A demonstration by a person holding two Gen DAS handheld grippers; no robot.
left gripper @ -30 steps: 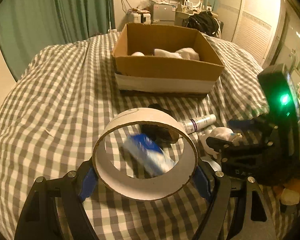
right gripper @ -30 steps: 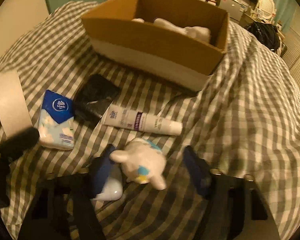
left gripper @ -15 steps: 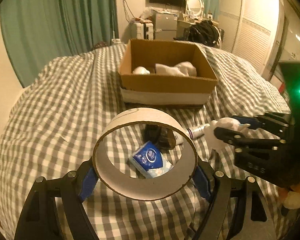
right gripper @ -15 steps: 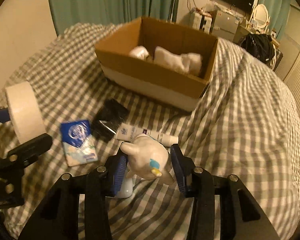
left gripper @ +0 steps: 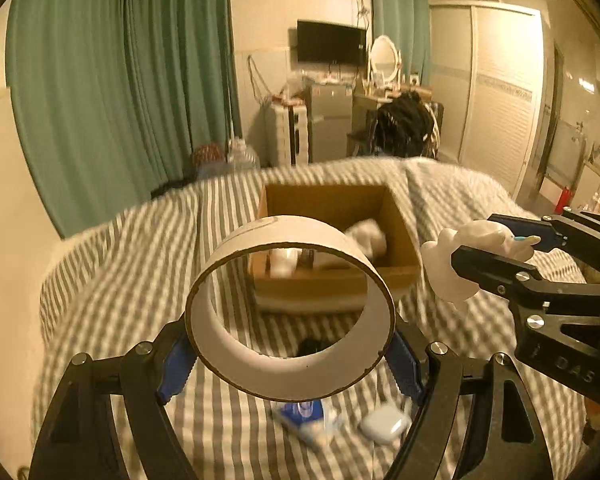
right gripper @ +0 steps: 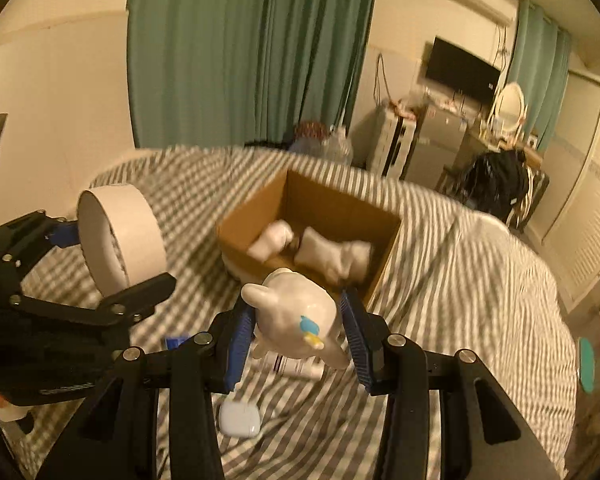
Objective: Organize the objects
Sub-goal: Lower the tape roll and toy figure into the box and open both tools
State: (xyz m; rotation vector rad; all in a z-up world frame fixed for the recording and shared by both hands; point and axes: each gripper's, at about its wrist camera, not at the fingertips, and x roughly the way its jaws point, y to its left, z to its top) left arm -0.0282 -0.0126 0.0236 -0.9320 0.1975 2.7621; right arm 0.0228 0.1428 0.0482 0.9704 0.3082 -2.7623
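Both our grippers have risen off the bed (left gripper: 140, 248): left gripper (left gripper: 290, 354) fingers clasp the tape roll (left gripper: 236, 344), right gripper (right gripper: 296, 330) fingers clasp the white figurine (right gripper: 296, 316), both held near the cardboard box (right gripper: 380, 248).

White tape roll (left gripper: 290, 354) upright, white animal figurine (right gripper: 296, 320), open cardboard box (right gripper: 384, 256) holding white items

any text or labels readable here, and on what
"DAS": embossed on the black body of the right tool, roughly legible in the left wrist view.
Blue tissue pack: logo too blurred to read.
White tube: dark print, too blurred to read.
Tape roll, white figurine: no text visible.
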